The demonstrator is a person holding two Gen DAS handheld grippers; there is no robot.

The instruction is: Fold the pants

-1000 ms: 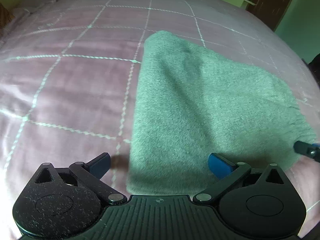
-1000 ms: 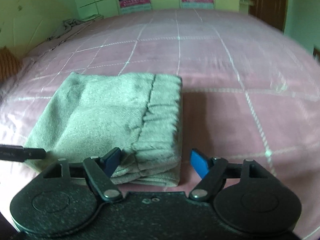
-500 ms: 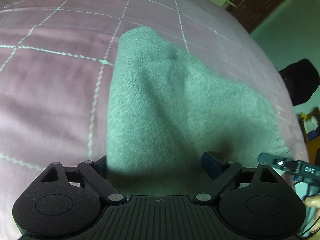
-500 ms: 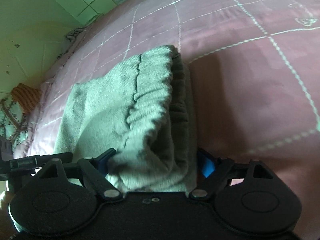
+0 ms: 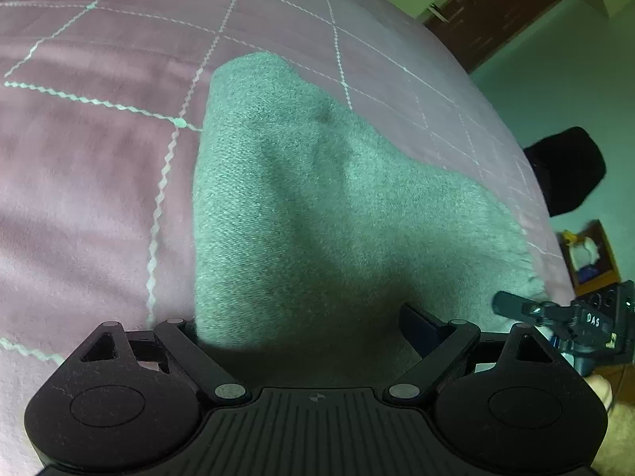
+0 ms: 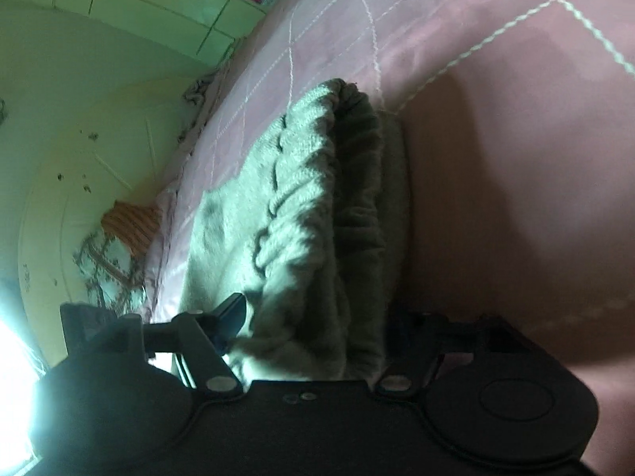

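Item: grey-green pants [image 5: 317, 206], folded into a thick bundle, lying on a pink quilted bedspread [image 5: 79, 166] with pale stitched grid lines. Gathered waistband [image 6: 301, 198] runs along the bundle's right side, seen from the right wrist. Left gripper [image 5: 301, 329]: jaws wide, near edge of the bundle between them, pads apparently not pressing, though the left finger is hidden by cloth. Right gripper [image 6: 313, 325]: jaws closing around the waistband end; right finger in shadow, so firm contact cannot be confirmed. Green wall [image 6: 79, 119] beyond.
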